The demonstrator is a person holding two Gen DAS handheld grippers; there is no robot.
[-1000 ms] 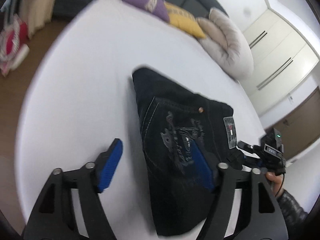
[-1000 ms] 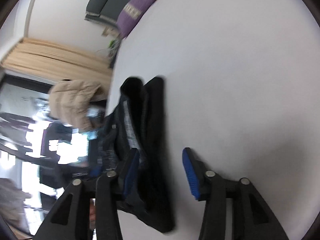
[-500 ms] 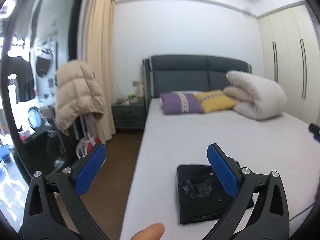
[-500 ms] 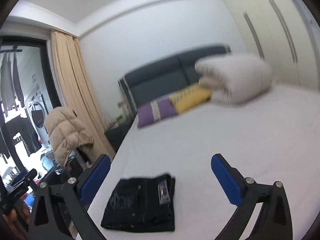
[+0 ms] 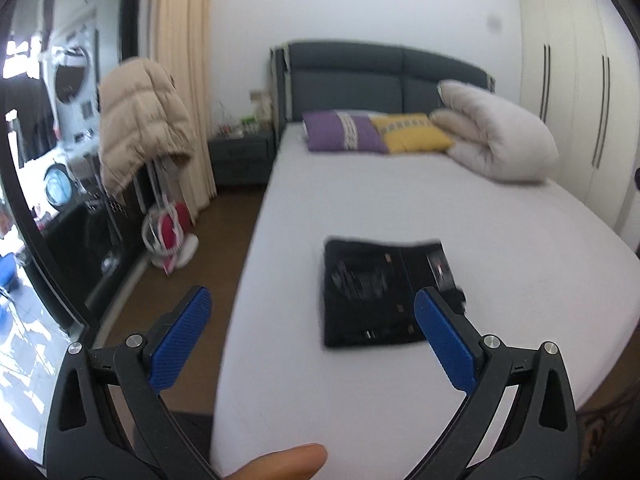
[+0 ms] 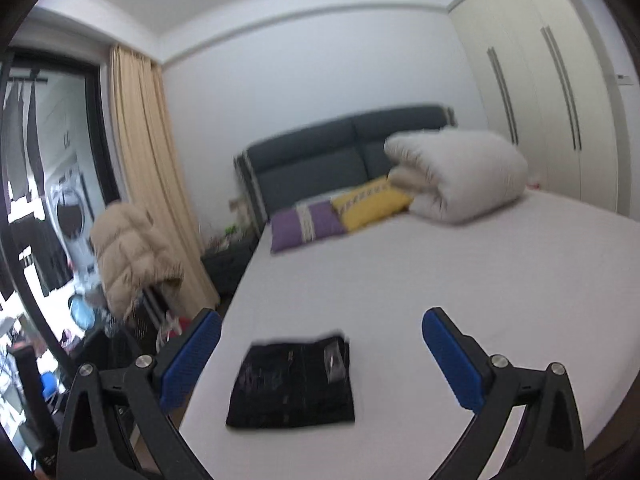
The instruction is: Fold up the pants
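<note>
Both claws, left claw (image 5: 312, 336) and right claw (image 6: 320, 356), hang spread wide and empty above the bed (image 5: 400, 208), the folded pants (image 5: 380, 300) ahead between their fingers, so I'd just check its edges lie square.

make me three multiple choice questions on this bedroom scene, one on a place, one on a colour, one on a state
1. Where do the folded black denim pants lie?
A. on the white bed sheet
B. on the floor
C. on the rolled white duvet

2. What colour is the pillow beside the yellow pillow?
A. green
B. purple
C. red

3. How is the left hand-held gripper?
A. shut on pants
B. shut empty
C. open

Answers: 1 A, the pants rest flat on the sheet. 2 B, the purple pillow touches it. 3 C, its blue pads stand wide apart.
</note>
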